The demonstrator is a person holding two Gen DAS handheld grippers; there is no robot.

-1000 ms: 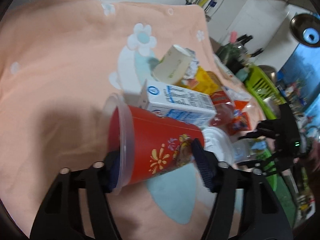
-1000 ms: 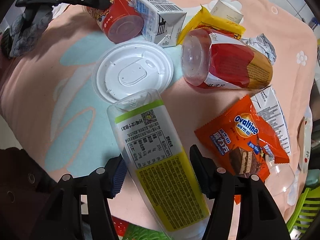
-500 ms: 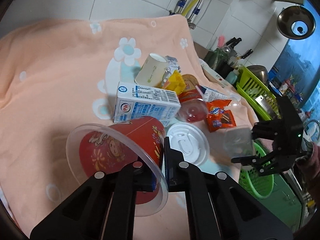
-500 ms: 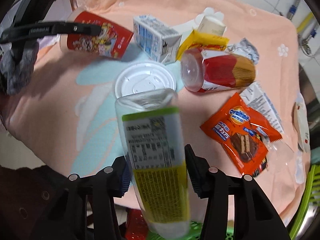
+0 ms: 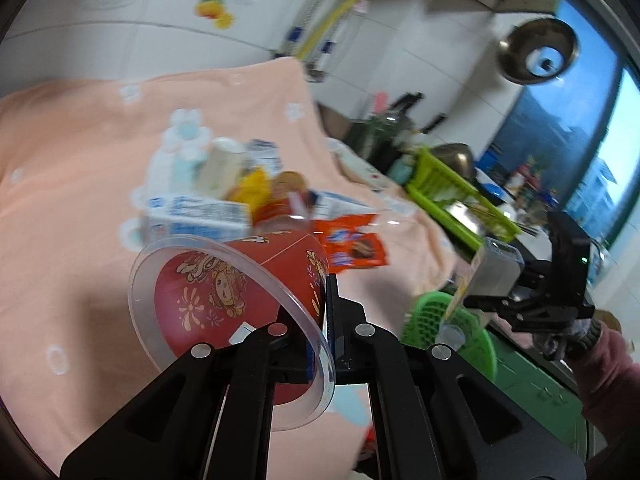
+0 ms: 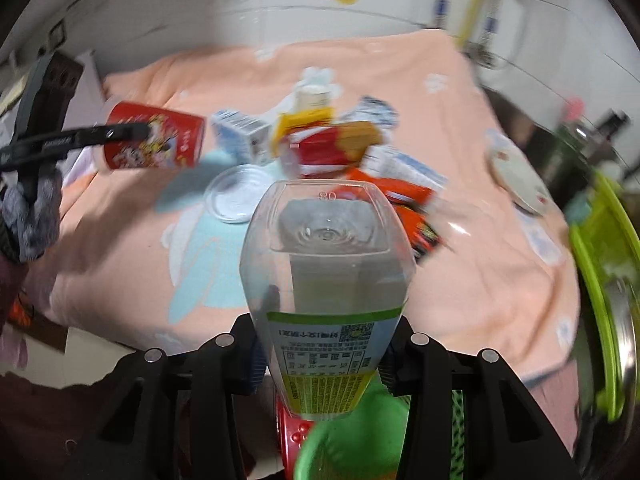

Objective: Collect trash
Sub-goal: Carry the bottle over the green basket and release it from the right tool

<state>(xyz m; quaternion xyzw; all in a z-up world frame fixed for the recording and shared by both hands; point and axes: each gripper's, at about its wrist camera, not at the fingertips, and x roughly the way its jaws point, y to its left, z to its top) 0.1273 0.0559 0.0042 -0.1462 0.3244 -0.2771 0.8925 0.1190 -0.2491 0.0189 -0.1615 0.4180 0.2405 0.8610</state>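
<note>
My left gripper (image 5: 320, 344) is shut on the rim of a red printed cup (image 5: 240, 292) with a clear lip, held above the peach cloth (image 5: 80, 168); the cup also shows in the right wrist view (image 6: 156, 142). My right gripper (image 6: 320, 364) is shut on a clear plastic bottle (image 6: 328, 264) with a green-yellow label, its base pointing forward, over a green basket (image 6: 352, 436). The bottle (image 5: 492, 276) and basket (image 5: 452, 320) show at the right of the left wrist view.
On the cloth lie a milk carton (image 6: 240, 136), a white lid (image 6: 236, 198), a red-and-tan cup (image 6: 332, 144), a yellow wrapper (image 6: 306, 120), an orange snack packet (image 5: 352, 246) and a paper cup (image 5: 220, 164). A green dish rack (image 5: 452, 196) stands at the right.
Both grippers have lifted and pulled back from the cloth. The red cup has risen with the left gripper. The bottle has swung up over the green basket.
</note>
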